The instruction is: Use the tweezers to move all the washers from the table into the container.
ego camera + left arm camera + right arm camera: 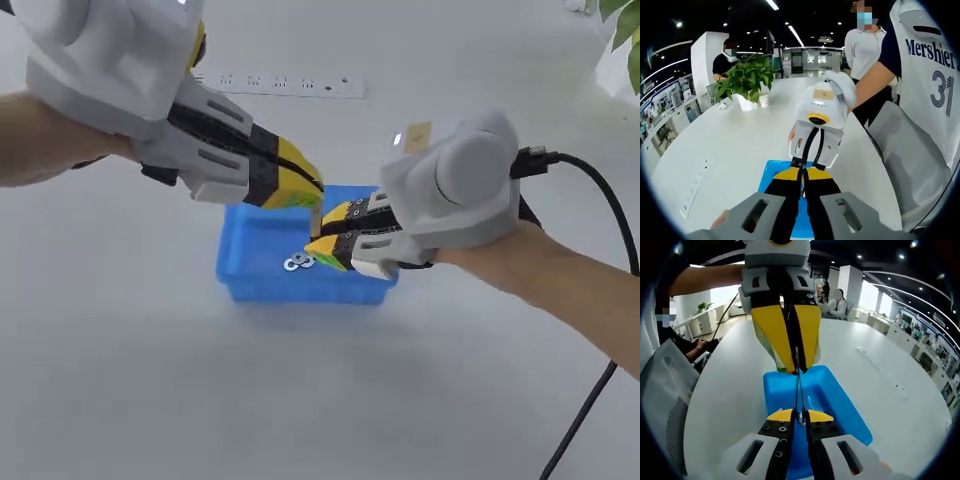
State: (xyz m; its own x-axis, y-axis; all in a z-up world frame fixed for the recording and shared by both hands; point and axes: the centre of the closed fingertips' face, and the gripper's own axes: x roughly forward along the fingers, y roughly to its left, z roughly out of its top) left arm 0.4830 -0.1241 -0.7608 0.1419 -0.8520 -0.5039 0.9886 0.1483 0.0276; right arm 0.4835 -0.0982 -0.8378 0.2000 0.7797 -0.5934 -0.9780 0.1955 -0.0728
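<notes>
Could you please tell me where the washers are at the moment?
In the head view the washers lie inside the blue container, near its front wall, just left of the right gripper, which grips the tweezers.

The right tool (pixel 800 416) comes up from the bottom, its yellow-tipped jaws pressed together on the near end of the thin tweezers (pixel 799 390). The left tool (pixel 796 367) reaches down from the top, and its long yellow jaws pinch the far end of the same tweezers. The two tools face each other tip to tip over the blue container (pixel 840 400), which sits on the white table (pixel 730 390). A power strip (pixel 880 371) lies off to the right.
</notes>
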